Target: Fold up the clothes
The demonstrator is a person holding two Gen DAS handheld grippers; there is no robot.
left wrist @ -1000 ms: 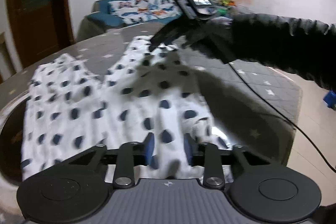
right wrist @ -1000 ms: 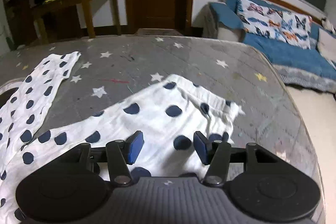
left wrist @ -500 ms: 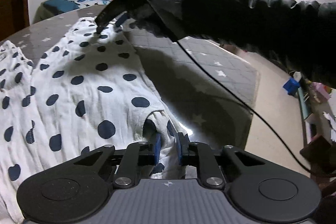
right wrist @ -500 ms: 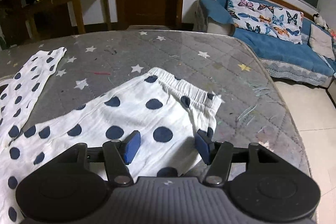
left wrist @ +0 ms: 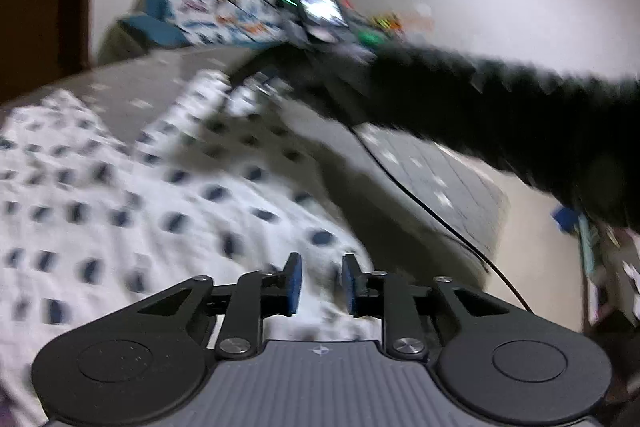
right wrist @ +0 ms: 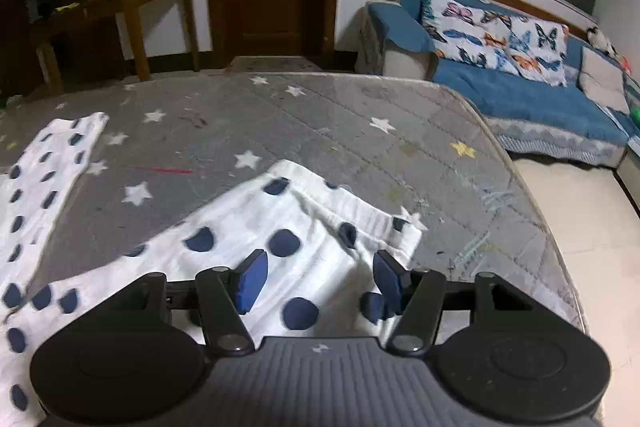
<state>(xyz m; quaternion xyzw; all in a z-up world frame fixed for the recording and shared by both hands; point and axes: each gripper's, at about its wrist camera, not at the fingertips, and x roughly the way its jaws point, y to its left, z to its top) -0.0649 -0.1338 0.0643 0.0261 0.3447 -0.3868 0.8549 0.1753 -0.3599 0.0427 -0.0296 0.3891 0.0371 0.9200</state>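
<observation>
Half a second back the left claw (left wrist: 319,285) had its blue pads pinched tight on a ridge of the spotted garment (left wrist: 120,211); now its jaws are opening, with white cloth still showing in the narrow gap, though the blur hides whether the pads still touch it. Across from it, the right claw (right wrist: 318,281) has opened a little wider since the earlier frame and hovers over the elastic waistband (right wrist: 352,205), pads clear of the fabric, gripping nothing. That waistband corner lies just ahead of the right claw, near the edge of the star-printed mattress (right wrist: 320,115); a separate leg of the garment trails well off to its left. My worry: if the left claw lets go before the right has taken hold, the bunched cloth may slump and the fold line be lost. A sleeve (left wrist: 520,115) and cable (left wrist: 440,223) crossing ahead of the left claw could also snag the fabric.
</observation>
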